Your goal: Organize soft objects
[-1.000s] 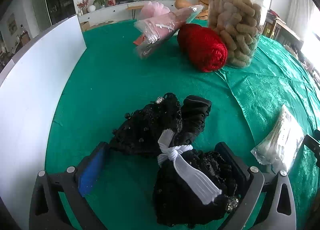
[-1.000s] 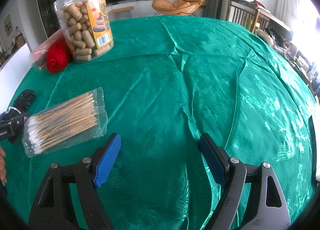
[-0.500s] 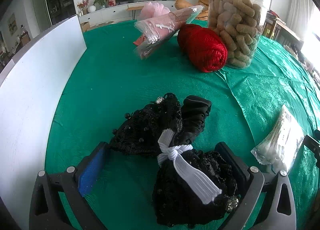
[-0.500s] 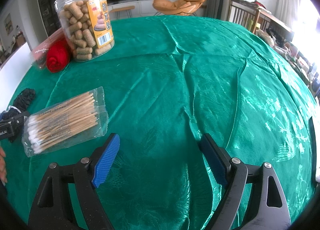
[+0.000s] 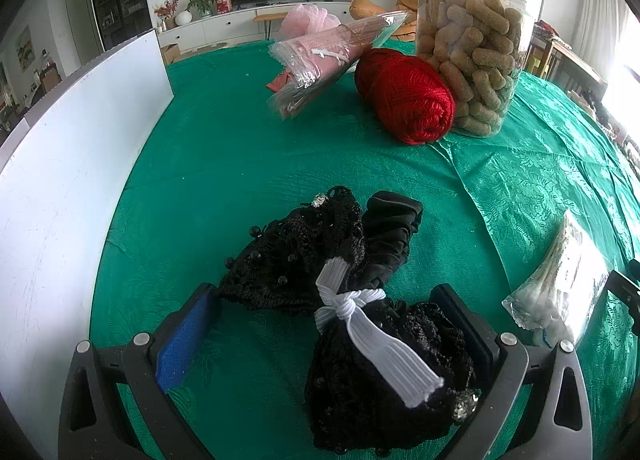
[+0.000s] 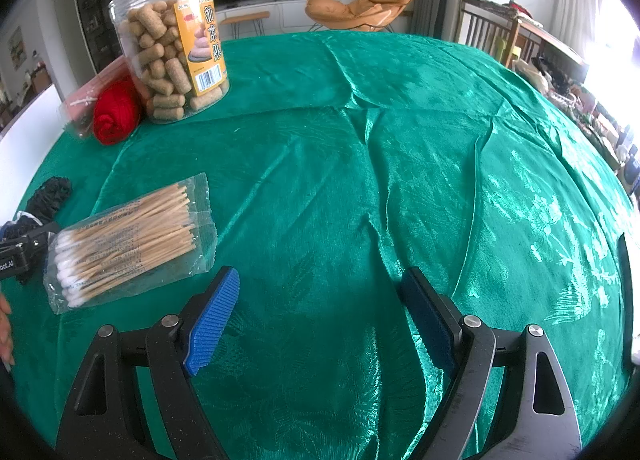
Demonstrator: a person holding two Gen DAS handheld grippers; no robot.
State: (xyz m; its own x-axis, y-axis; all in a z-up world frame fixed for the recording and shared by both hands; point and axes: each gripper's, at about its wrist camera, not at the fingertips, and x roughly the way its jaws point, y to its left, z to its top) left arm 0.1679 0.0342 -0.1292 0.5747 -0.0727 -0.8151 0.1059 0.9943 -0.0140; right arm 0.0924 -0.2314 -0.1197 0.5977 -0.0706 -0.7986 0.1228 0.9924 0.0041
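2 grippers are spread wide: our left gripper (image 5: pixel 328 324) straddles the black lace bundle (image 5: pixel 352 300) on the green tablecloth (image 5: pixel 240 159), seemingly ready to pinch it, while our right gripper (image 6: pixel 320 312) hovers empty beside the cotton swabs (image 6: pixel 128 236).

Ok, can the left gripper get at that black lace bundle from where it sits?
Probably yes: the left gripper has its jaws open around the black lace bundle, with nothing between them.
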